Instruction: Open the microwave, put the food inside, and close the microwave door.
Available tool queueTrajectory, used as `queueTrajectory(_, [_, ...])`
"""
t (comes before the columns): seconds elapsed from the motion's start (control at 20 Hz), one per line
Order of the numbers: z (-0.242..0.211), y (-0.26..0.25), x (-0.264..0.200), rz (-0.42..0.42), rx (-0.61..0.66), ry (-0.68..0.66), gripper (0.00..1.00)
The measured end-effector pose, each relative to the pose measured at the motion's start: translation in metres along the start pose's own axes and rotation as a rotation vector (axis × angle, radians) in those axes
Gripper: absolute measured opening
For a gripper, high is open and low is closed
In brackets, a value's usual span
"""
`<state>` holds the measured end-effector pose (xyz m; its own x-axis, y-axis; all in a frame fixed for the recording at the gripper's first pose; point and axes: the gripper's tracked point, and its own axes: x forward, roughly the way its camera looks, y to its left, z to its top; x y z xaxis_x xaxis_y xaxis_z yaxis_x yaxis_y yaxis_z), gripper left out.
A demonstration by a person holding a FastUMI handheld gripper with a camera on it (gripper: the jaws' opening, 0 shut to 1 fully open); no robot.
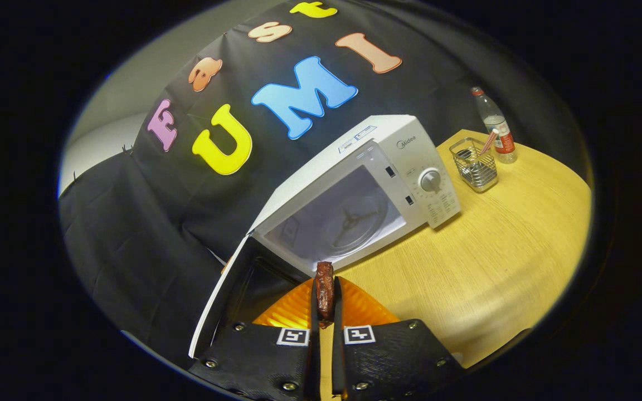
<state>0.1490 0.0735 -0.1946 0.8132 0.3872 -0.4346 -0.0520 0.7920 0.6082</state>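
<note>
My claw (325, 312) is clamped on a dark reddish-brown, lumpy strip of cooked food (325, 292), both fingers pressing its narrow sides so it stands upright between them, its glossy top poking just past the fingertips. The finger bodies at six o'clock are textured, bolted plates, each carrying a small square black-and-white marker. Directly beneath the food sits a ribbed orange plastic plate (361, 307), its ridges fanning outward on either side of the fingers. I am holding the claw level with the food raised above the plate and aimed toward twelve o'clock, at the white boxy metal microwave (388, 142). Its door (226, 289) hangs wide open toward eight o'clock, and the smooth pale cavity shows a round glass turntable (354, 220). All this rests on a light wood-grain round table (494, 250). Out at two o'clock stands a wire-mesh metal basket (474, 167), and just beyond it a clear plastic bottle with a red label (496, 125).
</note>
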Motion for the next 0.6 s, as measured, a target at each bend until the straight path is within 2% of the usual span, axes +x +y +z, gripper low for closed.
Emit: queueTrajectory(0.6, [0.014, -0.007, 0.121, 0.002, -0.026, -0.061, 0.08])
